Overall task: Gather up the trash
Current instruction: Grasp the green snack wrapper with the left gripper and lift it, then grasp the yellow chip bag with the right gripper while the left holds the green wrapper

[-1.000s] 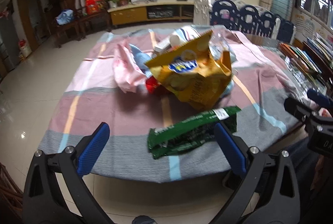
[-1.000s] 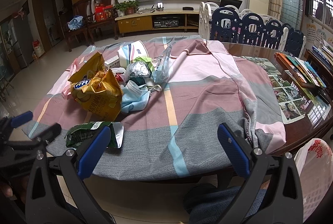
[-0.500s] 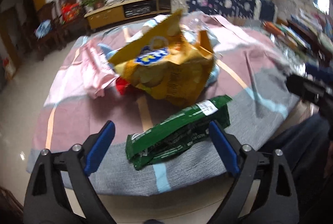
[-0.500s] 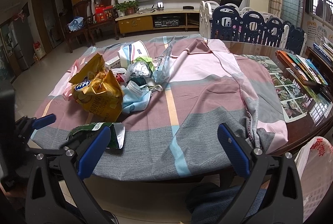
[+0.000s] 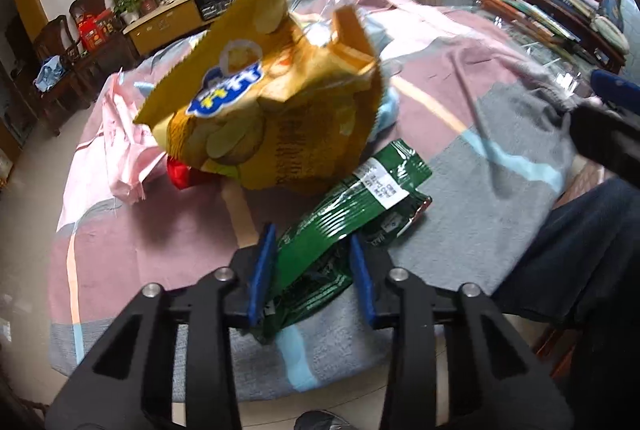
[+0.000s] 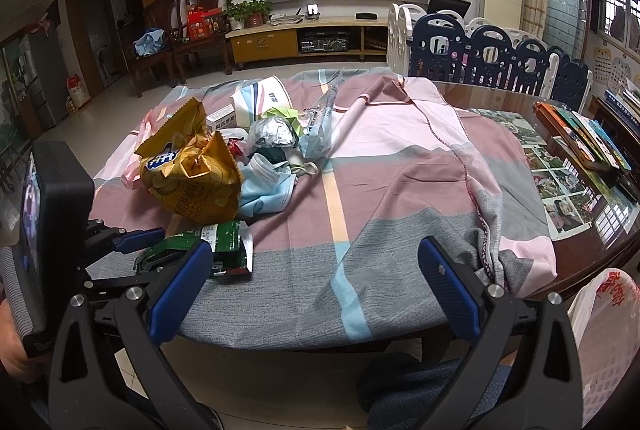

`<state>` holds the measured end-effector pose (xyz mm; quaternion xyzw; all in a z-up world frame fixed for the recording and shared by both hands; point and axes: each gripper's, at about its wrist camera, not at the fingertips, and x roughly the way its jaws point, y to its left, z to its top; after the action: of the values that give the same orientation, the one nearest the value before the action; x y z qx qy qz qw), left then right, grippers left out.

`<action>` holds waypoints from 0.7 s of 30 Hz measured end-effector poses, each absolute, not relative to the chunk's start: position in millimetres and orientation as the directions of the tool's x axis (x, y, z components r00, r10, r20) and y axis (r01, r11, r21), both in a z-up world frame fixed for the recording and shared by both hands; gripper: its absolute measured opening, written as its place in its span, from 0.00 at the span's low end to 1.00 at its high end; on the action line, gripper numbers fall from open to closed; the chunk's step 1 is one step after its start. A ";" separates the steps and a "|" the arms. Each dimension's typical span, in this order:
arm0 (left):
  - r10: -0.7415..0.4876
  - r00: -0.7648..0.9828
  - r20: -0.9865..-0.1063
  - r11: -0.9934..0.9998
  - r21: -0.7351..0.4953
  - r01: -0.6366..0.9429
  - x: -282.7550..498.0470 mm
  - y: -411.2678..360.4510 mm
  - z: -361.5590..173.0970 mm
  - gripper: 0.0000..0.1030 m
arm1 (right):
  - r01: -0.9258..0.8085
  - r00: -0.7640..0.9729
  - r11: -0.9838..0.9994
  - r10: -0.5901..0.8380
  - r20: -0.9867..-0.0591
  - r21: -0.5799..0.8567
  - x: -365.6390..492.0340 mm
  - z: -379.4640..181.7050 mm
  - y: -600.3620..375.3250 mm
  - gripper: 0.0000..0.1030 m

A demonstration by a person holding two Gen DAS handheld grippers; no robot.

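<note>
A green snack wrapper (image 5: 340, 214) lies near the front edge of the table. My left gripper (image 5: 312, 266) has its blue pads closed in on the wrapper's near end. The wrapper also shows in the right wrist view (image 6: 216, 246). Behind it stands a crumpled yellow chip bag (image 5: 264, 102), which also shows in the right wrist view (image 6: 192, 174). More trash lies beyond: a blue face mask (image 6: 264, 190), a foil wad (image 6: 272, 134), a plastic sleeve (image 6: 320, 126). My right gripper (image 6: 312, 290) is open and empty, off the table's front edge.
The table wears a pink, mauve and grey plaid cloth (image 6: 400, 166). Photos and books (image 6: 576, 150) lie on the bare right side. A white bag or basket (image 6: 600, 342) sits at lower right. A pink bag (image 5: 120, 150) lies left of the chip bag.
My left gripper has moved forward to the green wrapper and its jaws have narrowed from wide open onto it. The right gripper has stayed in place and open.
</note>
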<state>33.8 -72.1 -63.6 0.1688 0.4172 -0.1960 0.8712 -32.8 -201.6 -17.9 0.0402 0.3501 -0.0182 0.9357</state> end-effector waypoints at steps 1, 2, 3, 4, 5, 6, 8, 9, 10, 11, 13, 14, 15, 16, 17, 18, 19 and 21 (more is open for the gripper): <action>-0.206 0.581 -0.788 0.869 0.125 0.478 32.0 -69.9 -60.0 0.34 | 0.050 0.757 0.997 0.004 -0.653 0.065 -32.9 -17.3 -200.1 0.97; -0.222 0.587 -0.779 0.876 0.105 0.470 28.6 -64.7 -53.3 0.31 | 0.032 0.763 0.997 0.021 -0.646 0.070 -32.6 -15.9 -198.3 0.97; -0.230 0.591 -0.773 0.881 0.093 0.464 26.1 -61.0 -48.8 0.29 | 0.007 0.772 0.997 0.042 -0.634 0.073 -32.6 -13.3 -195.2 0.97; -0.228 0.612 -0.757 0.894 0.087 0.439 22.4 -52.7 -41.0 0.29 | -0.015 0.781 0.997 0.057 -0.623 0.073 -31.5 -11.0 -192.8 0.97; -0.227 0.631 -0.742 0.904 0.081 0.420 19.0 -44.7 -34.4 0.29 | -0.030 0.786 0.997 0.069 -0.614 0.073 -30.1 -9.0 -191.8 0.97; -0.244 0.654 -0.717 0.916 0.052 0.399 15.6 -33.4 -25.0 0.29 | -0.057 0.792 0.996 0.090 -0.603 0.074 -26.7 -6.1 -189.8 0.97; -0.280 0.691 -0.667 0.932 -0.015 0.363 11.6 -12.7 -8.3 0.28 | -0.097 0.802 0.993 0.119 -0.586 0.069 -19.2 -1.4 -186.0 0.97; -0.269 0.720 -0.639 0.944 -0.025 0.330 10.0 -3.2 -1.0 0.28 | -0.117 0.803 0.991 0.132 -0.581 0.063 -14.5 -0.2 -183.7 0.97; -0.251 0.752 -0.609 0.957 -0.040 0.287 8.9 8.3 6.1 0.28 | -0.143 0.798 0.988 0.149 -0.584 0.056 -8.4 -0.4 -179.7 0.97; -0.241 0.776 -0.584 0.967 -0.078 0.241 9.6 23.3 12.7 0.27 | -0.168 0.791 0.984 0.166 -0.589 0.052 -3.4 -1.2 -176.5 0.97; -0.211 0.802 -0.558 0.977 -0.127 0.169 11.4 43.5 18.9 0.27 | -0.239 0.764 0.970 0.219 -0.607 0.049 9.3 -5.7 -167.8 0.97; -0.190 0.815 -0.547 0.980 -0.155 0.124 13.0 55.1 21.3 0.27 | -0.260 0.755 0.965 0.223 -0.616 0.030 15.8 -8.0 -162.4 0.97; -0.175 0.825 -0.538 0.979 -0.183 0.088 14.8 65.0 23.2 0.27 | -0.280 0.749 0.960 0.218 -0.626 0.000 22.9 -11.5 -155.5 0.97; -0.172 0.826 -0.537 0.976 -0.204 0.071 17.8 70.4 24.0 0.27 | -0.294 0.741 0.955 0.207 -0.639 -0.031 30.4 -15.5 -149.2 0.97; -0.173 0.823 -0.542 0.973 -0.222 0.058 21.2 74.4 23.1 0.27 | -0.302 0.736 0.952 0.199 -0.648 -0.050 36.6 -19.3 -145.3 0.97; -0.167 0.819 -0.548 0.972 -0.229 0.045 23.6 76.4 22.4 0.27 | -0.313 0.726 0.948 0.198 -0.658 -0.060 44.8 -23.8 -140.8 0.97; -0.165 0.817 -0.553 0.973 -0.229 0.041 26.4 76.1 21.8 0.27 | -0.321 0.719 0.945 0.201 -0.665 -0.061 50.7 -27.2 -138.2 0.95; -0.171 0.812 -0.558 0.973 -0.225 0.051 31.1 70.3 20.4 0.27 | -0.327 0.708 0.942 0.193 -0.679 -0.073 62.5 -34.4 -134.7 0.89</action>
<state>31.1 70.3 20.4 -0.0999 0.3011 -0.0588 0.9465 62.5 -134.7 -34.4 -0.0940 0.3551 0.1413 0.9193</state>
